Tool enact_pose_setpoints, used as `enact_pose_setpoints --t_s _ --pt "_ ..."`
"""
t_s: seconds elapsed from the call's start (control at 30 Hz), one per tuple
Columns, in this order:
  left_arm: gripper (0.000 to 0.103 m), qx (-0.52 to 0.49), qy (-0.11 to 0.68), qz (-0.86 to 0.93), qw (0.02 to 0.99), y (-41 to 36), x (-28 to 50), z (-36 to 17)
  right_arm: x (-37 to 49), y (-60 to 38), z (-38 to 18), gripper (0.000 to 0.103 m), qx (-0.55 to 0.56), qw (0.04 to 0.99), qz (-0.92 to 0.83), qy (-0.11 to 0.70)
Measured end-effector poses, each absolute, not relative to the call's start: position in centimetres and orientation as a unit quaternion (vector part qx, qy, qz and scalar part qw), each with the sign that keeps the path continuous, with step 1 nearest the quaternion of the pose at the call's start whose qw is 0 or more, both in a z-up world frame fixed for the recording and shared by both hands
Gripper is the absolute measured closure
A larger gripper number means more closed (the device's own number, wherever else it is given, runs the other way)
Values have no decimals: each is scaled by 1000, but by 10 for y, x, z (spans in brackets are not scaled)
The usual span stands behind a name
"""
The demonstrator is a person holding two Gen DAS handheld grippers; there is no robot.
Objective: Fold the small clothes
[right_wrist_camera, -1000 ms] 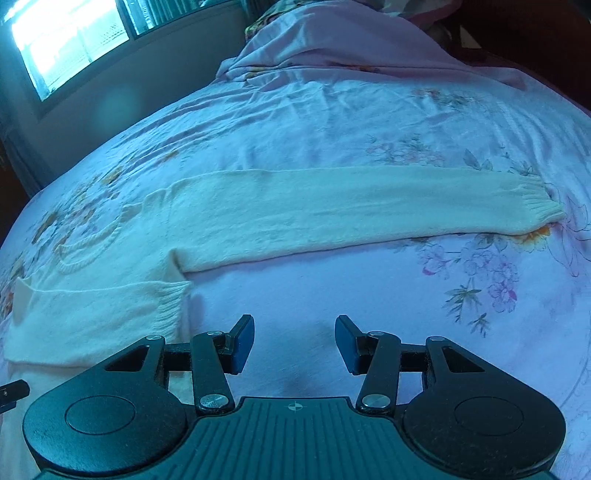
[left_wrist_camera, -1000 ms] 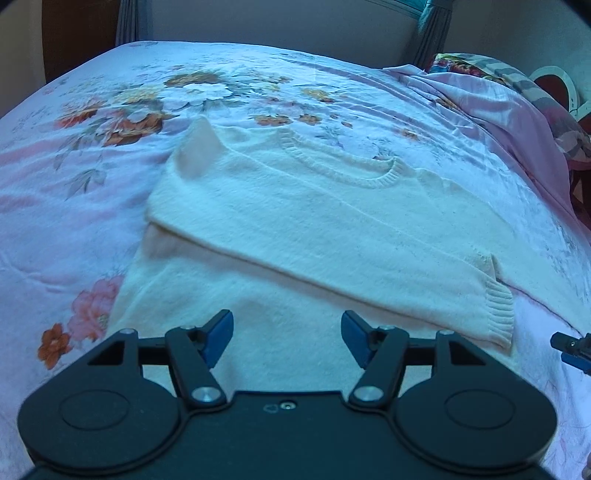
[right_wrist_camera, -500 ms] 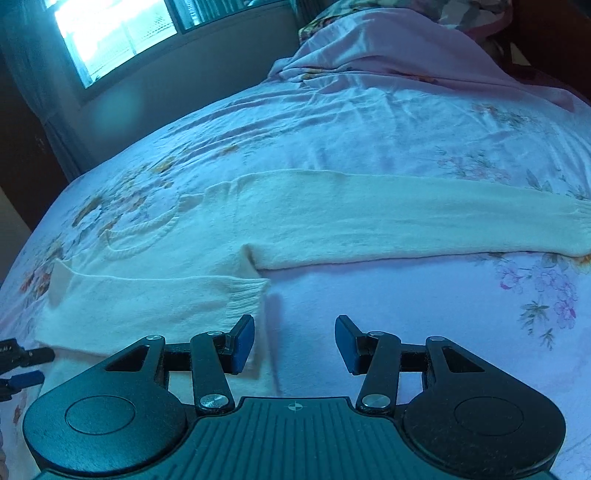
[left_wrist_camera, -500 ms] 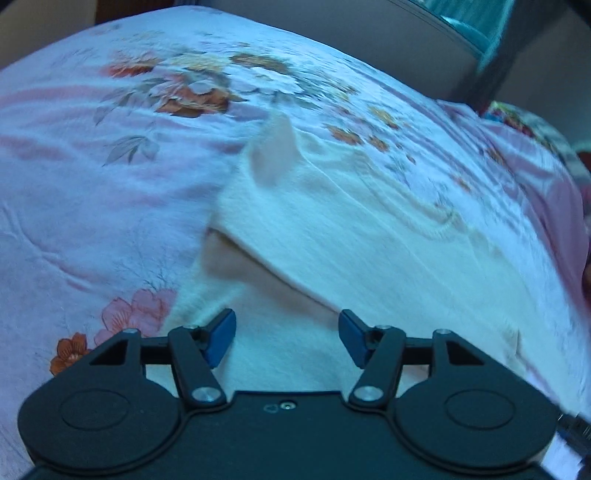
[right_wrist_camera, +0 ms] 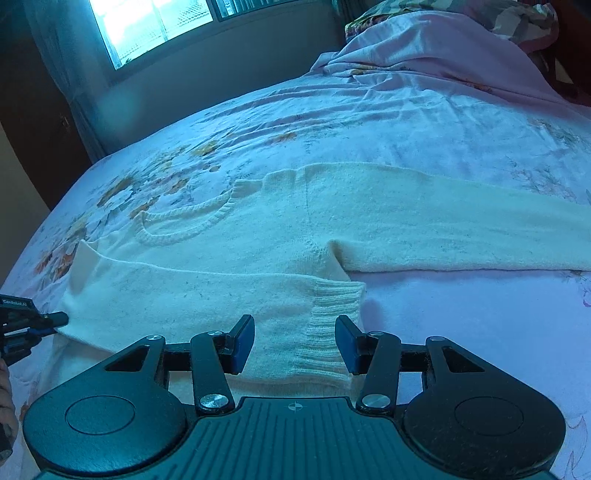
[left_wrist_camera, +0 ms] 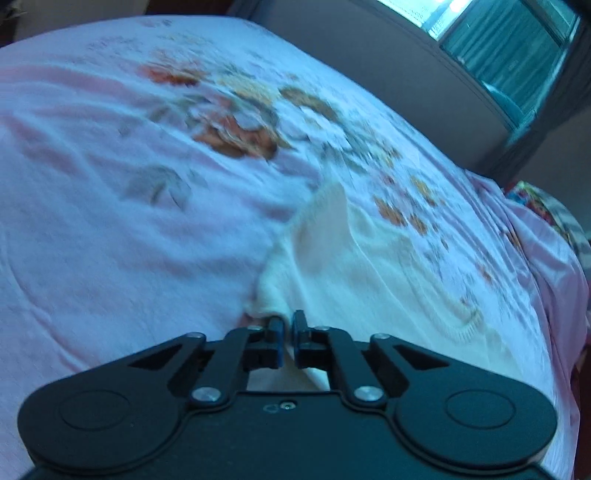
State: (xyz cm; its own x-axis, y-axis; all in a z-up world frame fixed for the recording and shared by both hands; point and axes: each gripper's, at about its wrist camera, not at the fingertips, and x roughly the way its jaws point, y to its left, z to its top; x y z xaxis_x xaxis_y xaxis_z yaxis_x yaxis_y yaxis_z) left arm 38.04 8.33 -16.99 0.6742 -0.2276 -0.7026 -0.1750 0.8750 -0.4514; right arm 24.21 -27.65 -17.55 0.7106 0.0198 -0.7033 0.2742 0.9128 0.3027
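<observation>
Item: cream knit sweater (right_wrist_camera: pixel 258 236), laid flat on a bed (right_wrist_camera: pixel 443 122), ribbed collar (right_wrist_camera: pixel 192 221) toward the far left; one sleeve (right_wrist_camera: pixel 461 221) stretched out to the right, its cuff cut off by the frame edge; the other sleeve folded across the body, ribbed cuff (right_wrist_camera: pixel 328 325) nearest the right tongs

Left tongs (left_wrist_camera: pixel 288 325): closed tight on the near left edge of the sweater, cloth bunched at the tips; the left wrist view is smeared by motion, so the weave and the exact spot gripped are hard to make out. Seen again at the left edge of the right wrist view (right_wrist_camera: pixel 55 319), mostly cut off, a bit of the person's hand below it

Right tongs (right_wrist_camera: pixel 295 343): about half open, holding nothing, poised over the folded sleeve's cuff; contact with the cloth cannot be told

Surface: pink bedsheet with orange and grey flower print (left_wrist_camera: pixel 236 136), wrinkled; rumpled pink bedding (right_wrist_camera: pixel 424 40) heaped at the far right end

Room: bright window (right_wrist_camera: pixel 147 26) above a grey wall beyond the bed, teal curtain (left_wrist_camera: pixel 498 48), dark door or cupboard at far left
</observation>
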Motion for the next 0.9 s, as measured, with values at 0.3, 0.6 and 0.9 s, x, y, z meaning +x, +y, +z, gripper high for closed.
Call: enact_pose_setpoints --t_s 0.3,0.6,0.9 --pt "96 -226 385 9 895 87 373 -180 254 -260 -196 55 159 904 -54 393" --pt "84 -143 369 -29 918 69 331 -148 251 -264 -187 55 164 917 -41 362" --pt "84 -127 403 -38 905 35 413 -165 263 -268 -190 55 163 914 -51 369"
